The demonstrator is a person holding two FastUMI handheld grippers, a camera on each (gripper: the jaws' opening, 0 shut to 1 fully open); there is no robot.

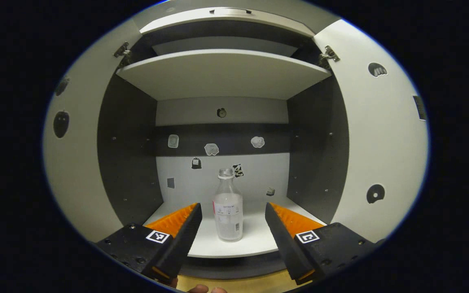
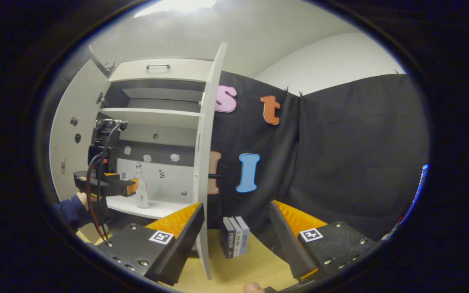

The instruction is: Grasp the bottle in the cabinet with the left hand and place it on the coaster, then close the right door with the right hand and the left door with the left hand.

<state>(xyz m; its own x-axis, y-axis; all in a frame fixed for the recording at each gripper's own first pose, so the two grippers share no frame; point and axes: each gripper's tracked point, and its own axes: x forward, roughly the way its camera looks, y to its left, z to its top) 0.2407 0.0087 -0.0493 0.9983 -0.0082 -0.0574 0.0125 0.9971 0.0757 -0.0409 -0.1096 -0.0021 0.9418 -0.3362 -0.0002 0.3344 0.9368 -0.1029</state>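
Clear bottle [image 1: 228, 205] stands between the left tongs [image 1: 233, 211], gaping wide, empty; closing off-centre could topple it.

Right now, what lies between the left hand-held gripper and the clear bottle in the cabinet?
Nothing: bare white shelf separates the open left hand-held gripper from the clear plastic bottle, in the left gripper view.

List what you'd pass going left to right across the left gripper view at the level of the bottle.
Left door → left gripper's left finger → bottle → its right finger → right door.
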